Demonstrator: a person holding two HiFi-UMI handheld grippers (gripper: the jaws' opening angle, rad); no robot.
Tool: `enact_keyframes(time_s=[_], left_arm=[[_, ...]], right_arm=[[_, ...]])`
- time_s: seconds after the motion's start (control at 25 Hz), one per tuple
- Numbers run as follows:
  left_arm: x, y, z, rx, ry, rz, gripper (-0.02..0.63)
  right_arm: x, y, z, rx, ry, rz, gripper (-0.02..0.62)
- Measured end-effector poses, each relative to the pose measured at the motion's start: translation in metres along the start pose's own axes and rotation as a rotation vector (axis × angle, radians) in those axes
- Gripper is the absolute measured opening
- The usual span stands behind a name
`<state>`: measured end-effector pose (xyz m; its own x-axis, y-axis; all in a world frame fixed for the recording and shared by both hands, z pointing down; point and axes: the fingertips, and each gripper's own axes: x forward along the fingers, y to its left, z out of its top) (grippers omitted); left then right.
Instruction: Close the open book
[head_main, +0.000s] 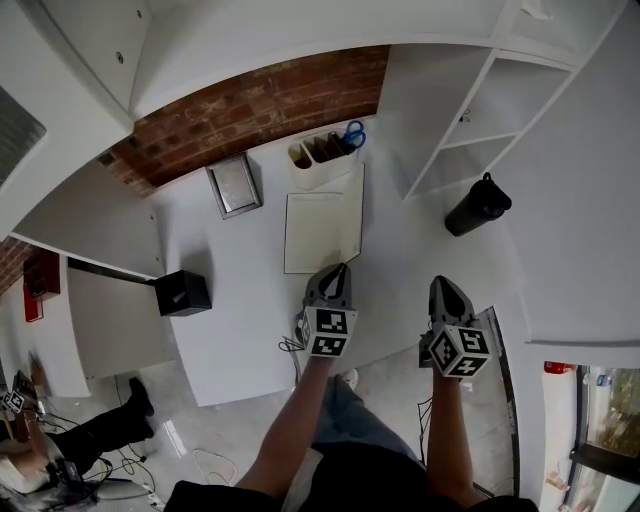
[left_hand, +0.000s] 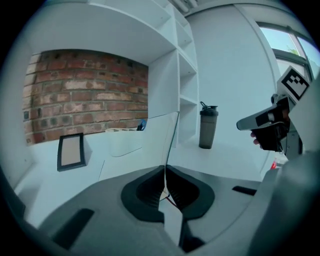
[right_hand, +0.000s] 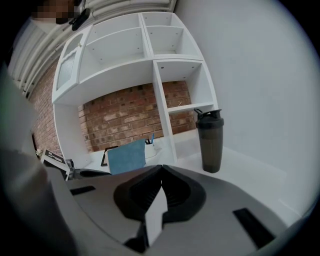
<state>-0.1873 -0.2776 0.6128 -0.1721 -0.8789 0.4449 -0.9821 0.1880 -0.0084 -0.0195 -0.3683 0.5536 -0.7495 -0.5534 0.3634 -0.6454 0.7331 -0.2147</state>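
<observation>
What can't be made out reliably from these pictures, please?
- Print on the book: too small in the head view; the left gripper view shows its raised cover only edge-on.
- Contents of the white organiser: too small, apart from the blue scissors.
- Shaker bottle contents: its dark wall hides them in all views.

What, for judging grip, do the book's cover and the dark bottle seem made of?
Book's cover: blue, matt, likely card or cloth-faced board; it stands flat and stiff where the left gripper pinches it. Dark bottle: probably plastic, smooth with faint sheen, moulded lid.
</observation>
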Motion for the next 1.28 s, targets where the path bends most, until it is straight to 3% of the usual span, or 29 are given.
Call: enact_keyframes(time_s=[0.72,1.04,1.28], left_arm=[[-0.029,0.046,-0.035,-0.483,-0.007,0.054,0.012],[-0.038,0.069,-0.061,-0.541,0.108,0.151,0.013],[-0.048,0.075,-0.061,-0.539,0.101,0.163,0.012]], right_arm=[[0.015,0.035,-0.007,-0.015,0.026,0.075,-0.002],[0.016,0.046,-0.008,-0.024,0.030,0.097,-0.002],[0.014,0.053,-0.008,-0.024,0.026,0.106,-0.002]])
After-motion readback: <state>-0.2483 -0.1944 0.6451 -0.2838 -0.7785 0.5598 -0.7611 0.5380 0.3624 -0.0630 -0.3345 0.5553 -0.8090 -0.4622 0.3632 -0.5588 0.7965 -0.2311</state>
